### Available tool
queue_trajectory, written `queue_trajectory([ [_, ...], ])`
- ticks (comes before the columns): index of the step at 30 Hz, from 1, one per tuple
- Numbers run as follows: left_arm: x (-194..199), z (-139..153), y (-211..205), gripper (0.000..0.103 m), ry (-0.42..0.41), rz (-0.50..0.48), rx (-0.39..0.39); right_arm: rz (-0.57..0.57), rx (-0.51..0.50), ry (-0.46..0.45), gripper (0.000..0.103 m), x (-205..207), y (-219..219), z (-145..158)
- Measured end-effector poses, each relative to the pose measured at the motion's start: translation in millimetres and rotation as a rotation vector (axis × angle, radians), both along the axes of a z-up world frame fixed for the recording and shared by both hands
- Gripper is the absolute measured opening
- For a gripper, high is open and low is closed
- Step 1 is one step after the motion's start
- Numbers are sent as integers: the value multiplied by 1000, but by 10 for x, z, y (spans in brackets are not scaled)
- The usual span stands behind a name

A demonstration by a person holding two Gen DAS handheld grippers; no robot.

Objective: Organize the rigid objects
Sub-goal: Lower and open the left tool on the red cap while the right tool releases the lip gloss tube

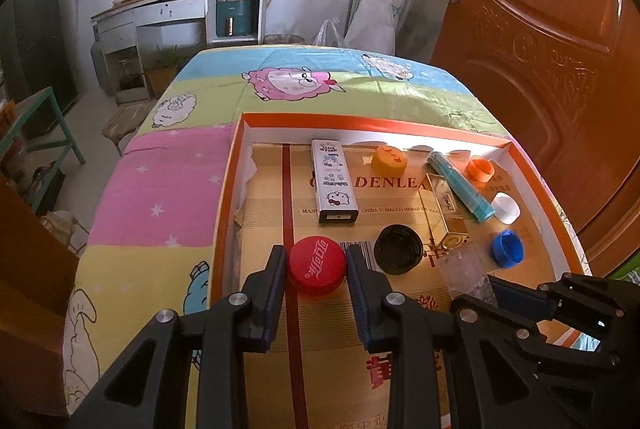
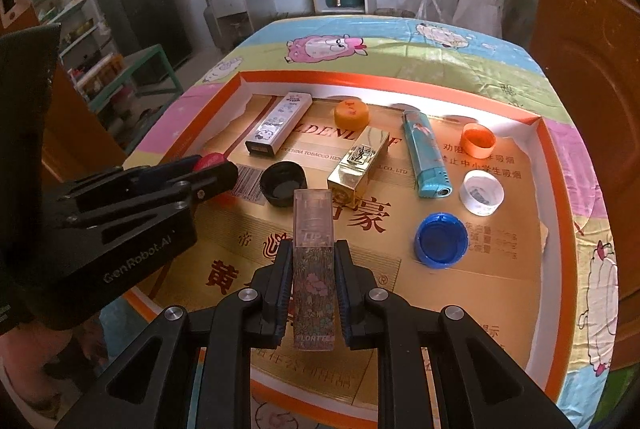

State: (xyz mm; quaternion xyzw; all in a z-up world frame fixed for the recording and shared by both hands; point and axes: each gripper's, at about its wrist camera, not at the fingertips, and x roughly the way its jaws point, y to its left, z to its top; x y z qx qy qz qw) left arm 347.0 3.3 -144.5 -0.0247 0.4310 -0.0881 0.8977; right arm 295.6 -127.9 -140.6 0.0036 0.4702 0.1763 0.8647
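Note:
My left gripper is shut on a red Coca-Cola bottle cap just above the near left part of the orange-rimmed tray. My right gripper is shut on a clear lip-gloss tube with a floral body, which points forward over the tray's cardboard floor. In the right wrist view the left gripper shows at the left with the red cap between its pads. In the left wrist view the right gripper comes in at the lower right with the tube.
Inside the tray lie a Hello Kitty box, an orange cap, a teal lighter, an orange ring cap, a white cap, a blue cap, a black cap and a gold lipstick case. A cartoon cloth covers the table.

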Motion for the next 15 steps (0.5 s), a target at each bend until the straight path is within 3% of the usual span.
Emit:
queue_trajectory([
  [15,45,-82,-8,30,2,-3,-5,-1,0,9,20,27,13,-66],
])
